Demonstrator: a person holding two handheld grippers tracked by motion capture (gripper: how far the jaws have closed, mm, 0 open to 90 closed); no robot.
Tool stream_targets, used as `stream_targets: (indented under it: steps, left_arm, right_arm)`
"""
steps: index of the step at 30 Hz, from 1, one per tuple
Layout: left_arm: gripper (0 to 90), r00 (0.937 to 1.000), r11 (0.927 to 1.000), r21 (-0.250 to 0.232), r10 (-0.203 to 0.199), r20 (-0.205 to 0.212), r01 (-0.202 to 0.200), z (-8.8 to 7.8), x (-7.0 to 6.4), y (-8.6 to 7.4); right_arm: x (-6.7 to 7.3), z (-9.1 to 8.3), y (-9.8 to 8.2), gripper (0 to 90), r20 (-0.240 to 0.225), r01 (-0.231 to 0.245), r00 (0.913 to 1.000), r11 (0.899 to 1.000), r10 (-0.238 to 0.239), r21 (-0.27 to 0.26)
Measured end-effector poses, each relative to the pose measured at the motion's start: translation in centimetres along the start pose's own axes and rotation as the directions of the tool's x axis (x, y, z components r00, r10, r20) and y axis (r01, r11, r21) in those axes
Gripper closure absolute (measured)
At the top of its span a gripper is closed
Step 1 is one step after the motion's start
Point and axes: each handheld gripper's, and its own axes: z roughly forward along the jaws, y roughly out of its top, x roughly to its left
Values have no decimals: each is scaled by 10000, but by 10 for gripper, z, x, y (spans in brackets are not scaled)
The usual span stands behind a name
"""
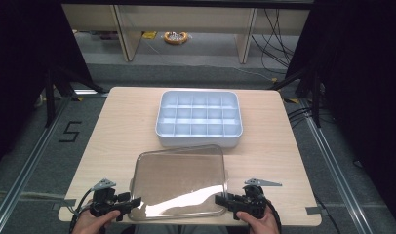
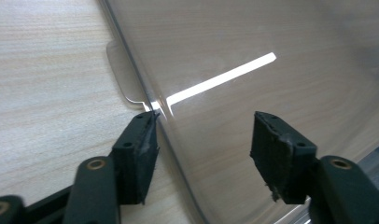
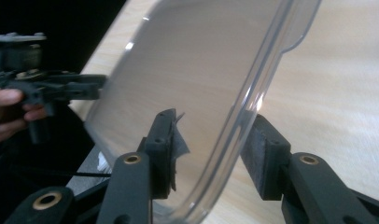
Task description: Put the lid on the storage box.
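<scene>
Clear plastic catches a streak of ceiling light as a transparent lid [image 1: 179,181] lies at the near edge of a pale wooden table [image 1: 118,131], its far edge just short of a white compartment tray [image 1: 199,118] that sits toward the table's far side. A person's hands enter from the near edge, each holding a two-jaw tool. At the lid's near left corner, the left gripper [image 1: 130,204] has its jaws spread apart; in the left gripper view [image 2: 204,135] one pad sits at the lid's rim beside its small tab while the other hovers over the clear surface, so the lid lies between them without being pinched. At the near right corner, the right gripper [image 1: 223,201] has its jaws set on either side of the lid's raised rim; in the right gripper view [image 3: 211,144] the pads appear to press the rim, though the blur along that edge makes the contact hard to confirm. That view also shows the lid [image 3: 187,84] rising at a tilt from the tabletop, with the other hand and its tool at the lid's opposite corner.
</scene>
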Motion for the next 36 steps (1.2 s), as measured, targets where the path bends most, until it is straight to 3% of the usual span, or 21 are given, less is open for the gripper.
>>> stream_targets:
  steps: [4,7,8,9,11,12,13,15,16,17,18,20,21,23,24,25,26,31,33,35,36]
  left_arm:
    - [332,9999,10000,-22,-29,101,29,0,1,0]
    - [297,9996,9997,-86,-221,167,222,0,2,1]
    - [266,9998,9998,-139,-172,100,173,1,3,1]
    - [257,9996,9995,-195,-258,116,260,1,4,1]
    - [235,9985,9989,-166,-428,349,434,1,6,3]
    - [231,9979,9989,-143,-444,462,451,1,8,3]
    - [229,9961,9979,-157,-613,633,624,2,9,4]
    - [241,9914,9946,-106,-1023,818,1035,2,11,5]
    - [251,9911,9946,-76,-1024,847,1034,2,11,5]
    - [274,9932,9957,-112,-904,729,914,1,11,5]
    - [317,9927,9948,-111,-1007,670,1017,1,12,5]
    - [376,9892,9926,-108,-1195,845,1208,-1,13,5]
    - [411,9890,9924,-215,-1187,885,1211,-2,13,5]
    - [471,9893,9923,-374,-1147,899,1185,-3,12,6]
    - [497,9929,9936,-719,-804,882,869,-7,9,8]
    - [511,9947,9940,-825,-648,800,714,-9,7,8]
    - [522,9963,9944,-911,-475,718,540,-11,6,9]
    - [573,9980,9921,-1206,-284,559,350,-17,0,10]
    - [580,9994,9915,-1302,-20,347,65,-18,-5,12]
    - [580,9996,9905,-1377,63,287,-23,-18,-7,13]
    - [581,9997,9903,-1388,87,213,-57,-18,-9,14]
  right_arm:
    - [7,-6,2,599,-184,784,9967,9967,-788,-190]
    - [9,-7,3,607,-203,793,9966,9967,-796,-177]
    - [12,-8,3,615,-485,820,9954,9965,-826,-129]
    - [11,-8,3,618,-323,1246,9916,9921,-1251,-164]
    - [16,-10,3,627,-701,904,9934,9959,-909,-90]
    - [13,-8,4,636,-698,1418,9872,9895,-1434,-276]
    - [16,-9,3,641,-788,1331,9878,9909,-1343,-202]
    - [16,-8,3,649,-701,1779,9814,9839,-1788,-189]
    - [20,-7,2,650,-796,1487,9857,9889,-1488,-80]
    - [17,-7,3,651,-400,1961,9798,9806,-1961,-29]
    - [17,-6,3,651,-685,1657,9839,9862,-1653,-6]
    - [16,-8,2,651,-411,1218,9918,9925,-1212,111]
    - [13,-8,3,650,-265,1339,9907,9909,-1336,112]
    - [11,-7,3,651,-135,1236,9923,9922,-1233,180]
    - [12,-7,2,651,120,939,9955,9949,-943,363]
    - [10,-7,3,652,488,1311,9899,9903,-1334,465]
    - [13,-6,2,653,438,982,9939,9932,-1009,619]
    - [15,-3,3,652,1098,1467,9814,9842,-1573,989]
    - [15,-3,4,655,1357,1555,9762,9821,-1692,1059]
    - [14,-3,5,655,1410,1458,9771,9840,-1594,1021]
    - [13,-3,6,652,1676,1539,9711,9825,-1699,1045]
